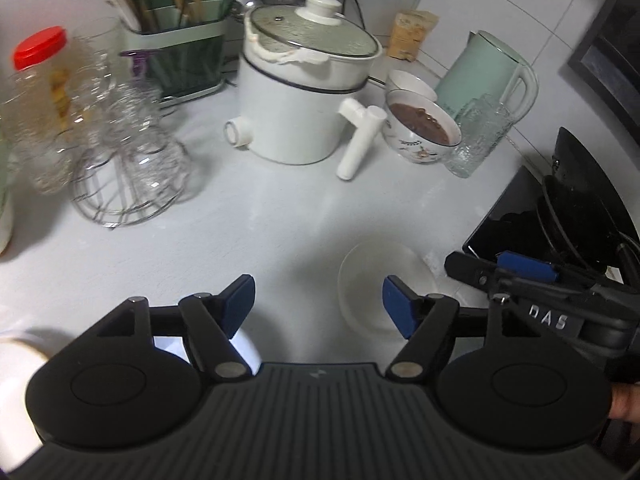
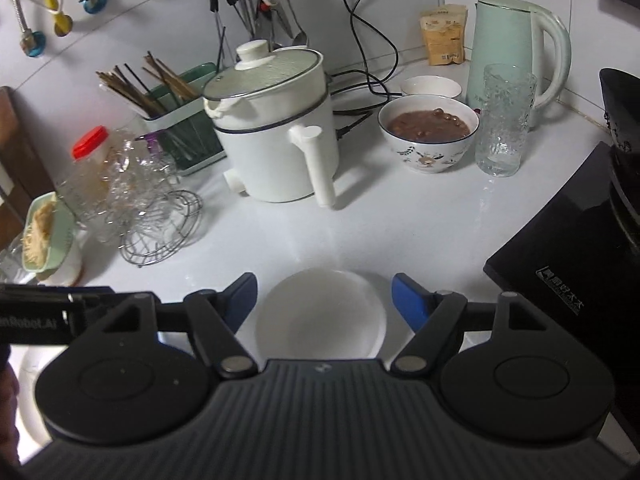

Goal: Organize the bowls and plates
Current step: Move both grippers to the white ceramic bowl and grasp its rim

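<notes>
Landmark: white electric pot (image 2: 276,128), back centre of counter (image 2: 360,232).

Far left of pot: counter edge, green dish of shreds (image 2: 40,236) at that edge. Left of pot: red-capped jar (image 2: 90,164), clear glassware on wire rack (image 2: 160,224), green chopstick holder (image 2: 180,120) behind. Crowded there; little free room.

In front of pot: bare counter, open as far as white plate (image 2: 320,312). Plate flat, near front edge. Second white item (image 1: 16,384) lower left of left wrist view, partly hidden.

Right of pot: patterned bowl (image 2: 428,132) with brown contents, small white bowl (image 2: 431,87) behind, textured glass (image 2: 504,120), mint kettle (image 2: 516,52), pouch (image 2: 443,34) in wall corner. Far right: black cooktop (image 2: 560,264), bounding the open patch.

Left gripper (image 1: 318,306): jaws spread wide, holding nothing, plate just right of centre. Right gripper (image 2: 324,300): jaws spread wide, straddling plate above it, pads clear of it, nothing gripped.
</notes>
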{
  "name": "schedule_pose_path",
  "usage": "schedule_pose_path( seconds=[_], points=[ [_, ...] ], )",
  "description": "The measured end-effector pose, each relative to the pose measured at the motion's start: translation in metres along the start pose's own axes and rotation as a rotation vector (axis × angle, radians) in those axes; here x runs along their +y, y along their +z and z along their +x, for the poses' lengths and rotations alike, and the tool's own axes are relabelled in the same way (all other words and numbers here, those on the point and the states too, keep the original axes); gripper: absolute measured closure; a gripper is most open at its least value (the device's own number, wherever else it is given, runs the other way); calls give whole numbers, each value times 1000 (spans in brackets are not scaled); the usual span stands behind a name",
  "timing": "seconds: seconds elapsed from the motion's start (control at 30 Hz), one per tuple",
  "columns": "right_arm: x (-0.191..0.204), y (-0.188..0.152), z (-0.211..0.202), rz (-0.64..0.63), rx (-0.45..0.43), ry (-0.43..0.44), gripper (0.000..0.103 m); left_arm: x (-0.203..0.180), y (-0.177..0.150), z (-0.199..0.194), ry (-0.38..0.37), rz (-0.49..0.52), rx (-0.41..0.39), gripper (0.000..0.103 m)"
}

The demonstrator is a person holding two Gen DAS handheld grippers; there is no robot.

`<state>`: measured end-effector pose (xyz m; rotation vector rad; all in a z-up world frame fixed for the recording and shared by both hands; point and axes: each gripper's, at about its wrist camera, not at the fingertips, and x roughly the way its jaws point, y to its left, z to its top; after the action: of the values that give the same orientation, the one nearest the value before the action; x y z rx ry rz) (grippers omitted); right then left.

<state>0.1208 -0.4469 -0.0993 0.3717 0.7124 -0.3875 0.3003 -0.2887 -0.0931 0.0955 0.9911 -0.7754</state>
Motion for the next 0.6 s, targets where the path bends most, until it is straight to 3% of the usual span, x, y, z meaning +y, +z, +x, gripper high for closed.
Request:
schedule_pose_path(
  seconds=[0.47, 0.53, 0.6],
  points=[
    [-41, -4, 37, 117, 94, -49, 29, -19, 25, 78, -40, 51, 142, 32],
    [-43, -6, 45, 129, 111, -47, 32, -19, 25, 87, -44, 49, 163, 35],
    [-44, -7, 54, 128, 132, -40, 44, -17, 25, 95, -48, 43, 179, 39]
  ],
)
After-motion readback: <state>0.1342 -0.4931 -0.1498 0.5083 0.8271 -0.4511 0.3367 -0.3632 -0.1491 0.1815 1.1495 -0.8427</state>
